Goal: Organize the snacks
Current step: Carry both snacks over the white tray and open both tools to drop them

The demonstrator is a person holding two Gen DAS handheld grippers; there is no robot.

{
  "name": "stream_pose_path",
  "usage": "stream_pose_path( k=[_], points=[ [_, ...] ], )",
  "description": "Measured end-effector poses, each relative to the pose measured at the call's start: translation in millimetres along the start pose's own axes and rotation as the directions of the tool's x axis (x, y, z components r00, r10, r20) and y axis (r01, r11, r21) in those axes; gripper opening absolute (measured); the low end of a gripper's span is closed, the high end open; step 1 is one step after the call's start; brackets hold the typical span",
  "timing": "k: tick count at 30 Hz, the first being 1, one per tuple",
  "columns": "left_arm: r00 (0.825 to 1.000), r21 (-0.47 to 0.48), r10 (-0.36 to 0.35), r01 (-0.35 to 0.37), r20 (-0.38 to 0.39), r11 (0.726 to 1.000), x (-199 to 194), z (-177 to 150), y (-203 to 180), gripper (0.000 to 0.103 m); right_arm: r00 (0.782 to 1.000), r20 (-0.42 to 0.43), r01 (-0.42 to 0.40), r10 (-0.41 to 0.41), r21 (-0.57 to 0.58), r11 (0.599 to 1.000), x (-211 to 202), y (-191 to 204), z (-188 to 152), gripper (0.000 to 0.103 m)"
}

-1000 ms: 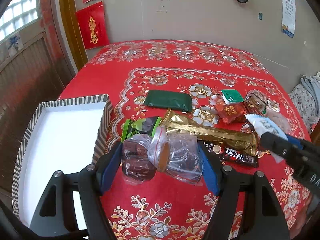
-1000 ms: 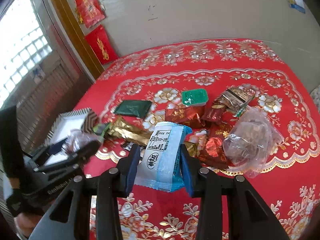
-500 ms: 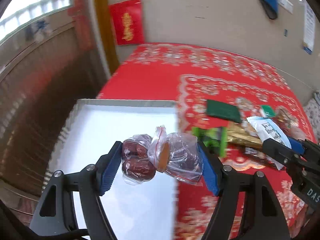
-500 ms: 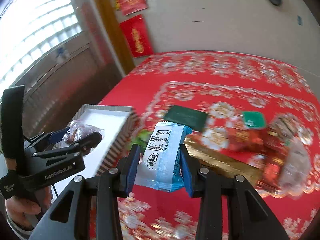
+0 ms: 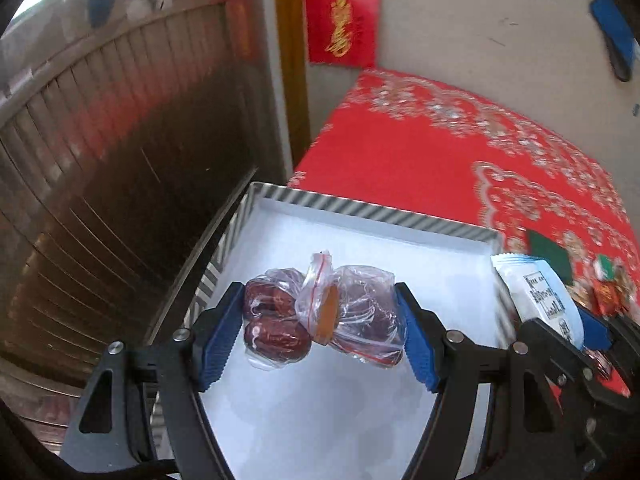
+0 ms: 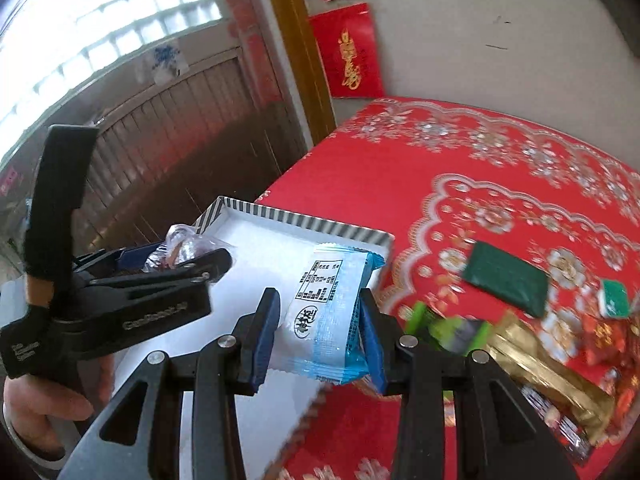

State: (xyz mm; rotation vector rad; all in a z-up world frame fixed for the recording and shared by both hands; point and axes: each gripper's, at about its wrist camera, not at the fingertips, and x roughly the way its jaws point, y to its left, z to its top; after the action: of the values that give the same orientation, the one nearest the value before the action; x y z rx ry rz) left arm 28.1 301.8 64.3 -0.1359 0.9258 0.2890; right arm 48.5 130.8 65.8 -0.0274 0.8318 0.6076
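Observation:
My left gripper (image 5: 320, 322) is shut on a clear bag of red dates (image 5: 320, 312) and holds it over the white inside of the striped-rim box (image 5: 360, 208). My right gripper (image 6: 318, 334) is shut on a blue-and-white snack packet (image 6: 328, 312), held above the box's right side (image 6: 304, 222). The packet also shows in the left wrist view (image 5: 540, 296), just right of the box. The left gripper shows in the right wrist view (image 6: 192, 264) to the left.
On the red floral tablecloth (image 6: 440, 168) to the right lie a dark green packet (image 6: 506, 278), a gold packet (image 6: 548, 376), a green-and-black packet (image 6: 452, 328) and small red and green snacks (image 6: 612, 300). A brown slatted wall (image 5: 120, 160) stands left of the box.
Both grippers have swung left with their loads, from over the snack pile to over the box. The dates now hang over the box's inside, and the packet is at its right side.

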Motion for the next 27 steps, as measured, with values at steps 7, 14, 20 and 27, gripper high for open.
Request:
stream_pose_path(
  k=[7,14,20,27],
  points=[
    [1.000,-0.033,0.009,-0.010,-0.030,0.999,30,5,15,0.074,0.999,-0.037,0.025,-0.027,-0.039,0.999,39,12,6,0.039],
    [0.997,-0.015,0.041,-0.042,-0.064,0.999,45,2,15,0.075,0.997,-0.077,0.028,-0.031,-0.040,0.999,61,15,1,0.039],
    [0.998,-0.048,0.031,-0.034,-0.060,0.998,48,0,18,0.093,0.994,-0.102,0.028,-0.033,-0.054,0.998,61,20,-3,0.051],
    [0.998,-0.052,0.006,-0.009,-0.056,0.999,33,-7,19,0.094,0.998,-0.068,-0.012,0.009,-0.041,0.999,31,17,-10,0.054]
  ],
)
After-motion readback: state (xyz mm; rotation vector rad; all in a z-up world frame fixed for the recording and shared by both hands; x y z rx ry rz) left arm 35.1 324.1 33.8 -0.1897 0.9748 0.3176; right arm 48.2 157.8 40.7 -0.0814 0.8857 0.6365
